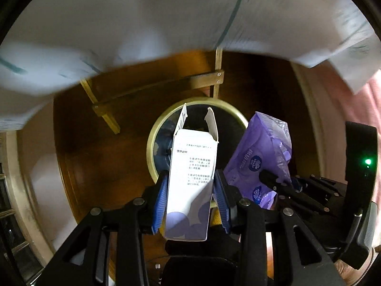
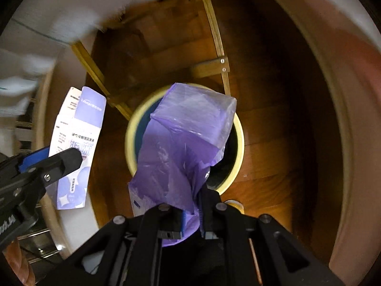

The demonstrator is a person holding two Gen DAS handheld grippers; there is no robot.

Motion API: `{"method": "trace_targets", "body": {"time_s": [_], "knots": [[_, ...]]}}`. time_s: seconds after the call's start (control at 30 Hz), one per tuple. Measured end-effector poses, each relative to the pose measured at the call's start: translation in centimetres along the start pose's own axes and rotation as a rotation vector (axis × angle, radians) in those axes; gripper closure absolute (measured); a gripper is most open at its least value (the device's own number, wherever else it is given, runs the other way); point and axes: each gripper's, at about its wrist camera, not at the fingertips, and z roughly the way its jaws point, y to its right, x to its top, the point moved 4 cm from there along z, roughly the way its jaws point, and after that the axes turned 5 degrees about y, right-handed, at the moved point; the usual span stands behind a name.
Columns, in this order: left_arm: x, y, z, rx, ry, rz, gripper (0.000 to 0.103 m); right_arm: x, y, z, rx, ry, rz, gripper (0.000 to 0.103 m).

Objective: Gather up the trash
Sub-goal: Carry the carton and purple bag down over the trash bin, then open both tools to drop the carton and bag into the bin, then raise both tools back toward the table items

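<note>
My left gripper (image 1: 191,176) is shut on a white carton box (image 1: 193,181) with purple print, its blue pads pressing both sides; the box's open flaps point down at a round bin (image 1: 152,138) with a pale yellow rim. In the right wrist view the same box (image 2: 76,131) hangs at the left in the left gripper (image 2: 54,159). My right gripper (image 2: 195,202) is shut on a crumpled purple plastic wrapper (image 2: 185,138), which hangs over the bin (image 2: 239,143) and hides much of its dark opening. The left wrist view shows that wrapper (image 1: 259,157) and the right gripper (image 1: 281,183) close beside the box.
The bin stands on a brown wooden floor (image 2: 273,124). A light wooden frame (image 1: 104,109) with legs and a crossbar stands just behind it. White cloth or paper (image 1: 166,19) with teal lines hangs overhead. Pink fabric (image 1: 371,109) is at the right edge.
</note>
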Motion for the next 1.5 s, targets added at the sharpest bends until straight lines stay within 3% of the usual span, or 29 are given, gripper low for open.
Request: {"method": "trace_targets", "body": {"time_s": [0.17,0.2,0.23,0.3,0.33,0.37,0.6,0.93,1.13,1.5], "knots": [[-0.1,-0.4,3.3,0.047,-0.006,0.012,0.061,0.3,0.4,3.2,0.015,-0.034,-0.016,0.092],[0.0,-0.5,3.8,0.055,-0.005,0.014,0.049,0.5,0.4,3.6,0.014,-0.042,-0.019,0.091],[0.1,-0.5,4.1,0.061,-0.004,0.013,0.036,0.6,0.5,4.4,0.015,-0.052,-0.019,0.086],[0.4,-0.9,4.4,0.075,0.000,0.003,0.020,0.8,0.5,4.6,0.024,-0.048,-0.011,0.065],[0.5,-1.1,4.6,0.082,-0.003,-0.002,0.013,0.9,0.5,4.6,0.030,-0.045,-0.006,0.048],[0.6,-1.4,4.6,0.088,-0.002,-0.012,0.012,0.9,0.5,4.5,0.036,-0.037,-0.006,0.043],[1.2,-2.3,2.7,0.106,0.021,-0.023,0.008,2.0,0.6,2.9,0.026,0.004,0.008,0.043],[0.7,-2.8,-4.7,0.125,0.035,-0.059,0.007,2.0,0.2,-5.6,-0.020,0.066,0.046,0.043],[0.2,-2.5,-13.3,0.115,0.072,-0.041,0.007,2.0,-0.4,-12.6,-0.072,0.062,0.010,0.043],[2.1,-2.5,-30.6,0.137,0.289,-0.027,0.007,3.4,-3.7,-27.1,-0.023,0.154,-0.111,0.043]]}}
